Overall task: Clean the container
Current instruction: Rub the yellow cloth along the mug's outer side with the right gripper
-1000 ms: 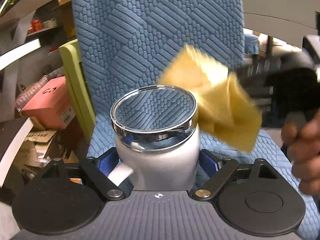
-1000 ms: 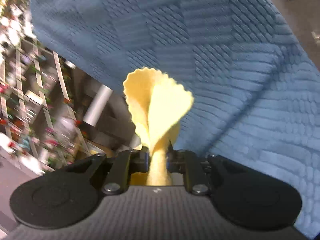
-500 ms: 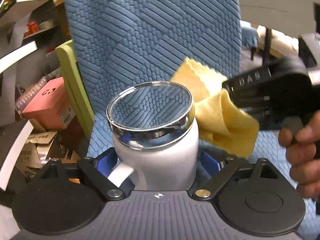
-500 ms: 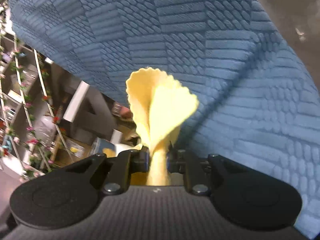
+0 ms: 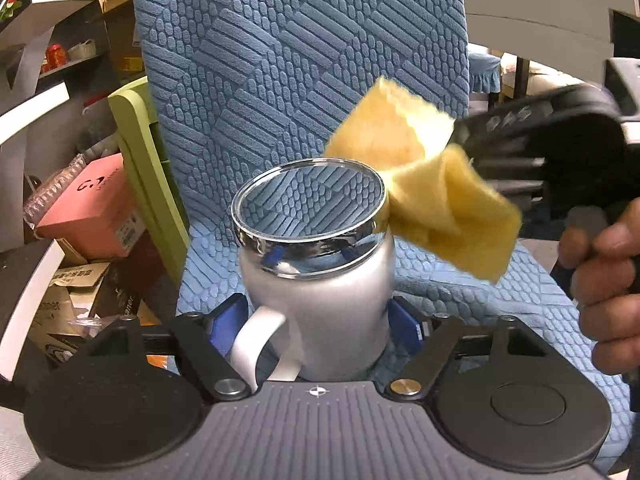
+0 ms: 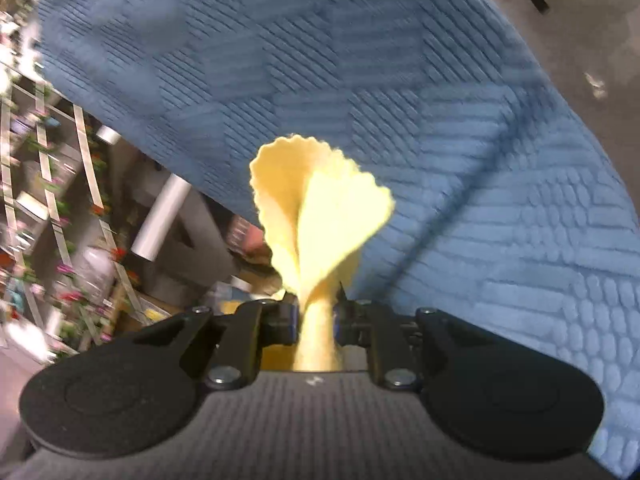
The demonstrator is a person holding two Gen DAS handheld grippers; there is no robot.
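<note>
My left gripper (image 5: 318, 320) is shut on a white container (image 5: 320, 304) with a handle and a chrome-rimmed glass lid (image 5: 310, 204), held upright. My right gripper (image 6: 317, 314) is shut on a folded yellow cloth (image 6: 320, 216). In the left wrist view the cloth (image 5: 432, 196) touches the right edge of the lid rim, and the right gripper's black body (image 5: 548, 152) and a hand (image 5: 604, 280) are at the right. The container does not show in the right wrist view.
A blue textured chair (image 5: 304, 64) fills the background behind and under both grippers. A green panel (image 5: 140, 168), a pink box (image 5: 92, 208) and cardboard boxes (image 5: 76, 292) are at the left. White shelves (image 5: 36, 60) are at the far left.
The yellow cloth and right gripper moved along the right side of the lid rim and now sit higher against it. The container stays held in the left gripper.
</note>
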